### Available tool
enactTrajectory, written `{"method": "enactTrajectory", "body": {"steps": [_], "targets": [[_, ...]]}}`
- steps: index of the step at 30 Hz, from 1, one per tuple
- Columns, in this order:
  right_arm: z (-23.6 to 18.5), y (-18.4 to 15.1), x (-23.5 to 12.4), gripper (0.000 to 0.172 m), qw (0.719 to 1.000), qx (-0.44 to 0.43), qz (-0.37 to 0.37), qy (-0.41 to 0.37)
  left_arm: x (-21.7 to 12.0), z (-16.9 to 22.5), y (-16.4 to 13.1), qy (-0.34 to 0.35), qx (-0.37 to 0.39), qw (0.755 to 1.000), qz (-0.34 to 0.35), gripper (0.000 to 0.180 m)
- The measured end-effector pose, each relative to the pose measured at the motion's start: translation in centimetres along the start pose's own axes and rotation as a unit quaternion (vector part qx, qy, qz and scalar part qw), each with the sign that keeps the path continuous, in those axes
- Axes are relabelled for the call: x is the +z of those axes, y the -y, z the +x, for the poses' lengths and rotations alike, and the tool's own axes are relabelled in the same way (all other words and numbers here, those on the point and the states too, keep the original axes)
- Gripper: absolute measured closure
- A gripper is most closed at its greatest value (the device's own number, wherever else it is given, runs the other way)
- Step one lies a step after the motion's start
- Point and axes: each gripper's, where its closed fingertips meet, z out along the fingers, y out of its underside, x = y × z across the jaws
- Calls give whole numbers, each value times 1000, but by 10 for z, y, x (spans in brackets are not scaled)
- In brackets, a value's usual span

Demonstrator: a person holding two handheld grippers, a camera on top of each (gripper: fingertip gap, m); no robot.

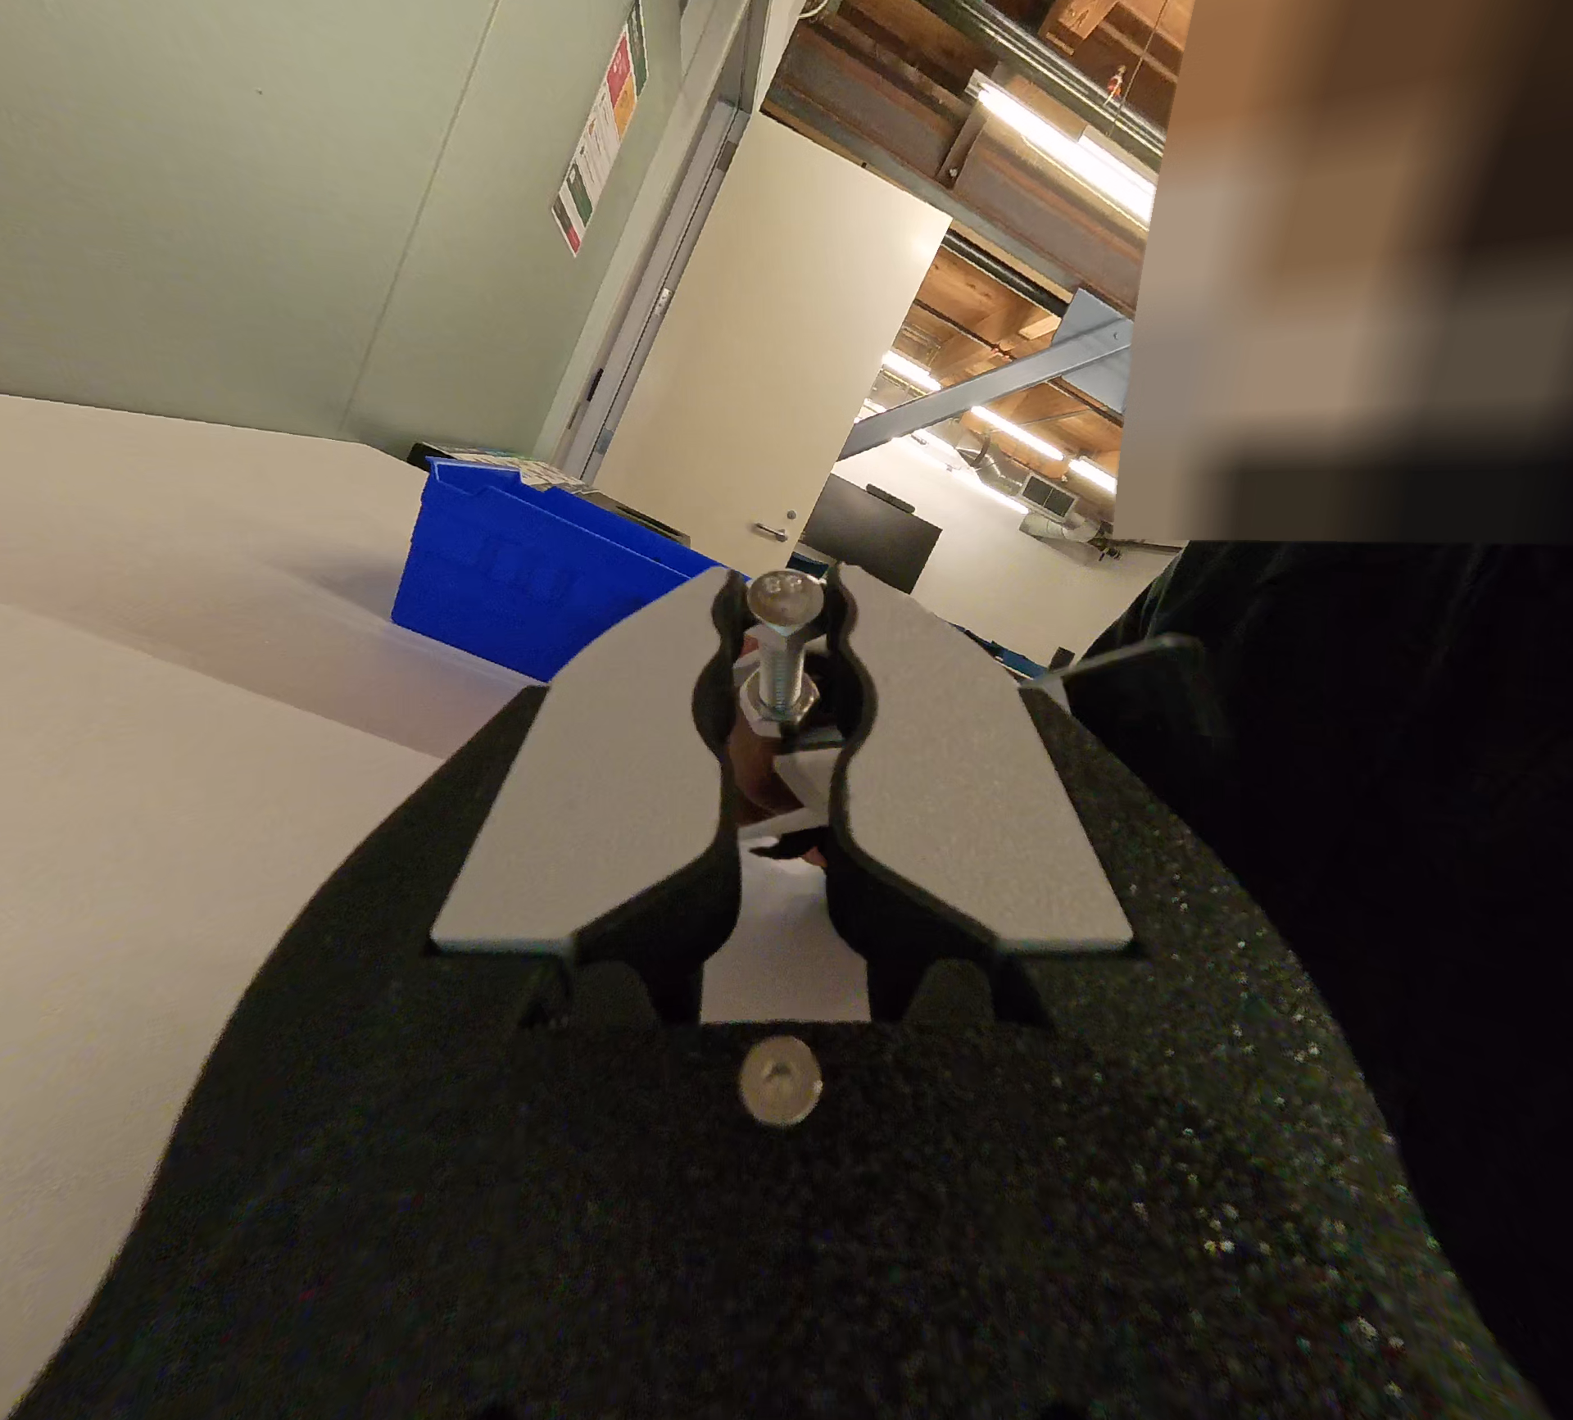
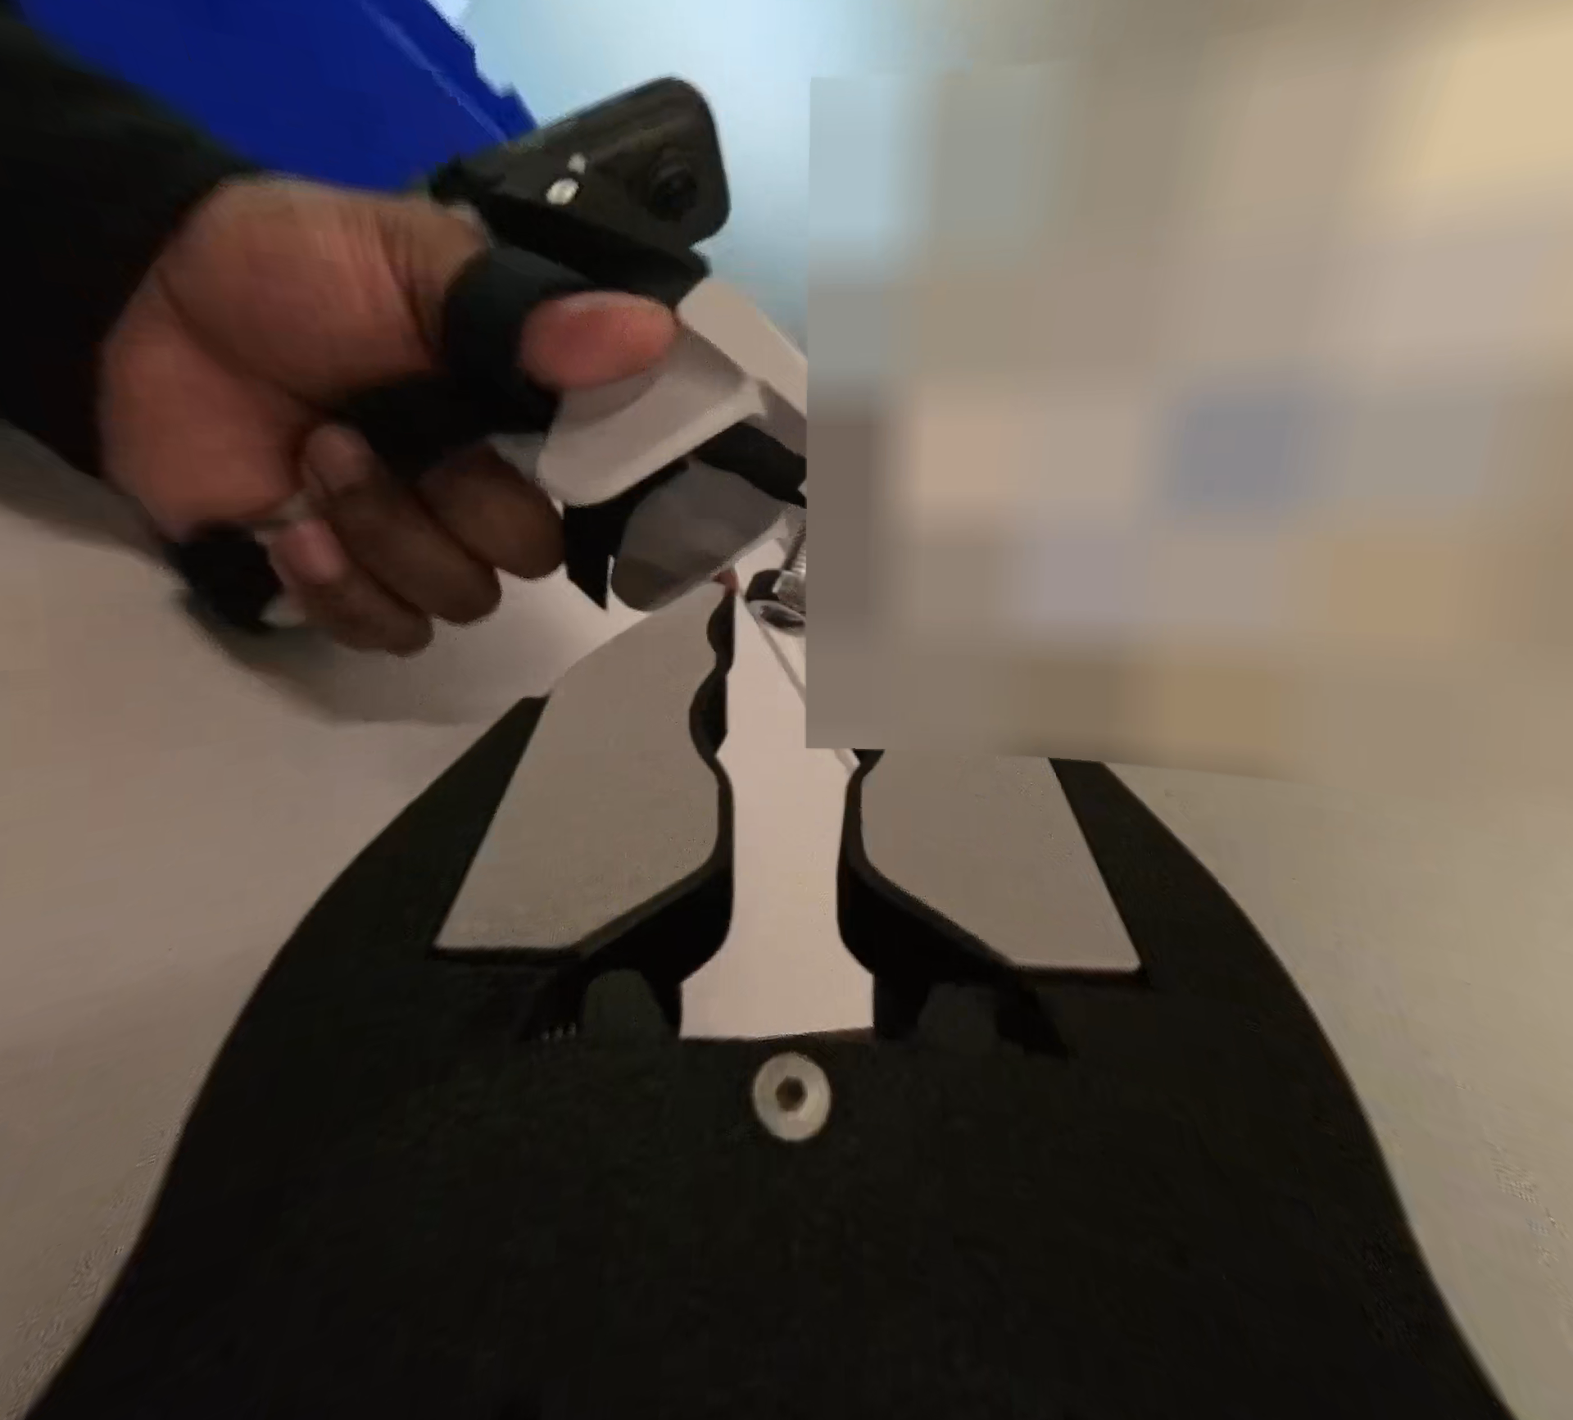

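My left gripper (image 1: 783,589) is shut on a silver bolt (image 1: 781,600). The black pads clamp its round head, and the threaded shank points back toward the camera with a hex nut (image 1: 779,708) on it. In the right wrist view a hand (image 2: 298,400) holds that left gripper (image 2: 681,528) at the upper left, with the bolt and nut (image 2: 785,586) just past its tips. My right gripper (image 2: 783,617) is at the nut. Its left pad (image 2: 715,638) stands a little apart from the nut, and its right fingertip is hidden by a blurred patch. The fingers stand apart.
A white table (image 1: 170,783) lies below both grippers. A blue plastic bin (image 1: 528,570) stands on it ahead and to the left, and shows in the right wrist view (image 2: 255,17). A person's dark clothing (image 1: 1362,911) fills the right side. A pale door (image 1: 766,375) is behind.
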Motion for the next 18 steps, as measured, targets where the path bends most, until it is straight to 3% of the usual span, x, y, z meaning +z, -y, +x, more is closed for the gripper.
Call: {"method": "enactTrajectory", "body": {"steps": [2,4,6,8,10,12,13,15,18], "targets": [[3,2,0,140,991,130,16,40,0,1,0,-1,2,1000,0,163],[0,5,0,131,954,279,31,109,1,1,-1,-2,4,1000,-1,163],[-3,9,0,126,888,422,49,174,1,3,-1,-5,5,1000,-2,163],[-2,10,-1,126,804,549,66,219,0,4,0,-10,7,1000,-3,163],[2,9,0,126,721,643,82,245,0,5,-1,-16,7,1000,-5,163],[6,8,0,135,658,700,95,262,1,7,-2,-21,7,1000,-7,163],[6,6,0,139,642,712,94,268,1,7,-2,-22,7,1000,-9,163],[3,6,-1,150,639,712,88,277,0,7,-2,-23,7,1000,-9,163],[-5,6,1,154,684,675,69,269,0,7,-2,-26,6,1000,-8,163]]}}
